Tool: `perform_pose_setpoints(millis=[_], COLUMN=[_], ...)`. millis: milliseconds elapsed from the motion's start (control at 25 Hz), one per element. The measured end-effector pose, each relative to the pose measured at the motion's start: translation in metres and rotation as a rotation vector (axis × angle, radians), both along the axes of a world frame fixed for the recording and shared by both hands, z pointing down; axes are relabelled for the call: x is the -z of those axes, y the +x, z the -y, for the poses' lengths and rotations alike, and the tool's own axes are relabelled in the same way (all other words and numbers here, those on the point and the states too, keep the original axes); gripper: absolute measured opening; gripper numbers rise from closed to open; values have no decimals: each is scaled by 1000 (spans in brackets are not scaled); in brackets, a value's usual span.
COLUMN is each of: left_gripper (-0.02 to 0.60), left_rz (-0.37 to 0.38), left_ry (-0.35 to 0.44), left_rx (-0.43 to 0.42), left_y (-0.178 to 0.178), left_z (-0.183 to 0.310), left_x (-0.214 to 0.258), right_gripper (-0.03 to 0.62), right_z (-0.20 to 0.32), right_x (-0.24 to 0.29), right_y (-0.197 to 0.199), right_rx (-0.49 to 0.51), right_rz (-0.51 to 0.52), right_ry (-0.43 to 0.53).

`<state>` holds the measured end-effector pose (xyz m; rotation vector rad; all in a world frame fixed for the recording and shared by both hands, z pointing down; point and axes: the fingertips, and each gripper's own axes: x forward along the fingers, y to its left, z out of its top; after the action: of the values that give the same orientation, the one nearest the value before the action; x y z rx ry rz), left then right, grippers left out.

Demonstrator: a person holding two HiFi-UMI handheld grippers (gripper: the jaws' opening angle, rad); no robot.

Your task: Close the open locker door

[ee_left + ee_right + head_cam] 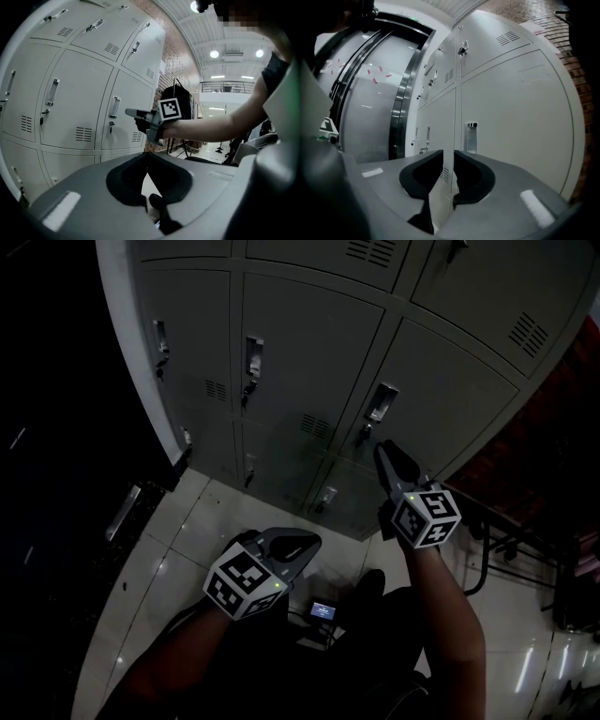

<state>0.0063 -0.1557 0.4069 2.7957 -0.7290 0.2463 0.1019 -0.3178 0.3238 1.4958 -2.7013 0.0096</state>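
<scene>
Glossy pale floor tiles (178, 531) fill the lower left of the head view, smooth and reflective. Just right of them, low in the frame, the left gripper (314, 542) hangs idle. Its curved grey jaws meet at the tips on nothing, and it is well apart from the work.

Across the top runs the locker bank (309, 334). It is grey painted sheet steel, with flat rectangular doors, louvred vents and recessed handle plates. No door stands visibly ajar in any of the 3 views. The door under attention (459, 390), upper right of centre, appears flush or all but flush with its neighbours.

Right of centre, the right gripper (382, 448) points at that door just under its handle (380, 404). Its jaws stand a narrow slit apart with nothing between the pads; only the vertical seam between doors shows through the gap. Whether the tips touch the steel cannot be told.

Assessment: the closing push appears at or near its end. The next move calls for a firm, square press near the latch side until the door seats, then a straight withdrawal. The panel looks thin, so slight flex and rebound are likely.
</scene>
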Motion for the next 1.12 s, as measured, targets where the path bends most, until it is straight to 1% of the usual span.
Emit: perform_pose_setpoints(millis=[120, 240, 400, 520, 720, 880, 1040, 1120], left_gripper=[12, 12, 12, 12, 12, 12, 12, 12], left_rz=[5, 10, 21, 27, 39, 59, 74, 77], left_ry=[2, 4, 15, 12, 24, 31, 35, 35], left_rx=[-3, -10, -13, -18, -25, -30, -34, -36], left_y=[0, 1, 2, 5, 10, 14, 16, 16], left_z=[0, -3, -2, -5, -5, -7, -9, -10], left_x=[-1, -2, -1, -3, -2, -4, -6, -6], right_gripper=[57, 57, 54, 51, 48, 48, 46, 46], right_z=[-32, -60, -87, -113, -145, -167, -187, -197], right_x=[-6, -10, -2, -3, -2, -16, -33, -49], right_y=[4, 12, 21, 24, 33, 44, 47, 50], right_rx=[34, 56, 80, 106, 123, 119, 130, 140], right_rz=[2, 5, 15, 9, 37, 26, 74, 43], right_ry=[0, -10, -1, -9, -24, -51, -108, -146])
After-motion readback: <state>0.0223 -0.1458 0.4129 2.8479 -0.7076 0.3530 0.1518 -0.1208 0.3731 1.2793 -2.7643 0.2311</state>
